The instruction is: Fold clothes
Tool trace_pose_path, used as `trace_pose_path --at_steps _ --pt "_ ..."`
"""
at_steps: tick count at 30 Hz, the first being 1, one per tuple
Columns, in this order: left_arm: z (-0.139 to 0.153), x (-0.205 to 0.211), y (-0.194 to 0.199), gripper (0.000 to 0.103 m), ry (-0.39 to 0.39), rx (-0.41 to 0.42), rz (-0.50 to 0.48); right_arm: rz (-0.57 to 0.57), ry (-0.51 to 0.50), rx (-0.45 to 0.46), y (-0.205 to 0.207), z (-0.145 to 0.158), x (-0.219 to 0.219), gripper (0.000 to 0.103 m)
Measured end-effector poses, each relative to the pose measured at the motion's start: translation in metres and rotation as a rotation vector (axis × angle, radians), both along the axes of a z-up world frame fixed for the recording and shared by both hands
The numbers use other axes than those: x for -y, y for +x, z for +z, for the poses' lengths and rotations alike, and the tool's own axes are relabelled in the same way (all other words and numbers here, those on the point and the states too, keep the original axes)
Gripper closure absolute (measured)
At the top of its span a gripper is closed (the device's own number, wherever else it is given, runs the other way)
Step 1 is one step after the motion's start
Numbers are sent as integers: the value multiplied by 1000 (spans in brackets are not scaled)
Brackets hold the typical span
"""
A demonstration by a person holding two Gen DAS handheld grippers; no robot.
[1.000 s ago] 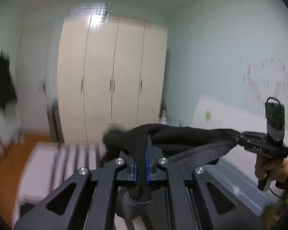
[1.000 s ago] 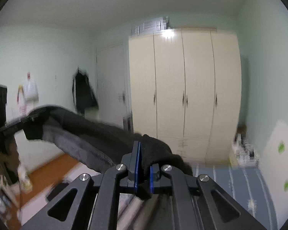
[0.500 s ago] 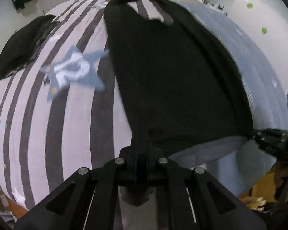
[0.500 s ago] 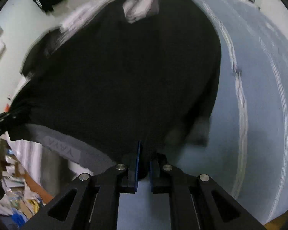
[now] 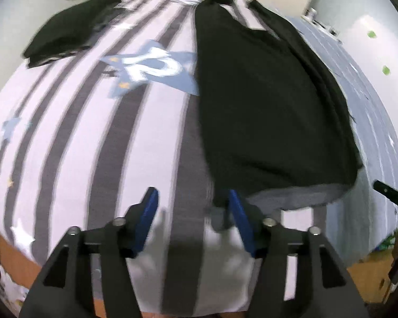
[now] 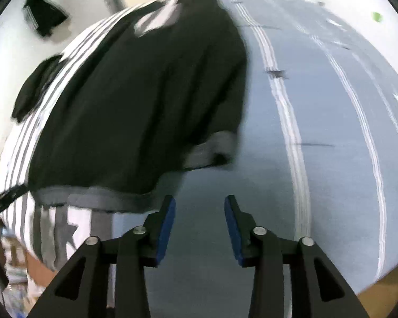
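Released, black garment (image 5: 265, 100) lies flat, grey hem nearest; both grippers' fingers (image 6: 167, 222) opening, empty.

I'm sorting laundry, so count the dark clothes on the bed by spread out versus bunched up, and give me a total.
Spread out flat: 1, the black sweater with a grey hem.
Bunched or folded: 1, the black garment near the bed's far left corner.
Total on the bed: 2.
A dark garment also hangs on the wall, not counted.
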State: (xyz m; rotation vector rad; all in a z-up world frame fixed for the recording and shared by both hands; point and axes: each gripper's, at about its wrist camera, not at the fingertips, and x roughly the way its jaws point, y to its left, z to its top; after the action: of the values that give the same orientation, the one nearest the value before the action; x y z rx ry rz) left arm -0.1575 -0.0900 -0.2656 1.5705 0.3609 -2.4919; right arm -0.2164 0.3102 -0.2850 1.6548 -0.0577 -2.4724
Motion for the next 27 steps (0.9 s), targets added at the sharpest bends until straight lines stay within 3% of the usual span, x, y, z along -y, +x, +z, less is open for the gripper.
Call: trace_pose_path --at_steps 4,8,14,15,16,17,18,19,21,27 --pt "-18 17 -25 45 26 10 11 -77 -1 -22 -22 -9 -14 61" --pt "-29 3 -51 45 22 -1 -74 -56 4 -30 -53 -28 -4 61" --pt "-44 -19 -70 46 87 3 -133 -6 -15 0 -75 -58 15 61" --pt "-44 -24 -71 49 93 -4 -155 5 -10 6 -77 -61 17 66" --pt "-44 -29 -73 67 110 -11 -188 13 -11 2 -77 -62 17 72" --pt "-43 -34 -75 84 110 -10 -220 19 -4 -4 -77 -60 17 87" --pt "-43 -40 -76 91 99 -6 -248 22 0 -4 -77 -57 16 95" --pt "-40 -43 -76 102 87 -9 -265 18 -7 -5 -76 -54 13 95" --pt "-30 -44 -75 102 76 -30 -263 -1 -21 -7 -72 -45 2 98" --pt "21 -3 -56 102 54 -116 -105 -131 -54 -25 -48 -9 -61 99"
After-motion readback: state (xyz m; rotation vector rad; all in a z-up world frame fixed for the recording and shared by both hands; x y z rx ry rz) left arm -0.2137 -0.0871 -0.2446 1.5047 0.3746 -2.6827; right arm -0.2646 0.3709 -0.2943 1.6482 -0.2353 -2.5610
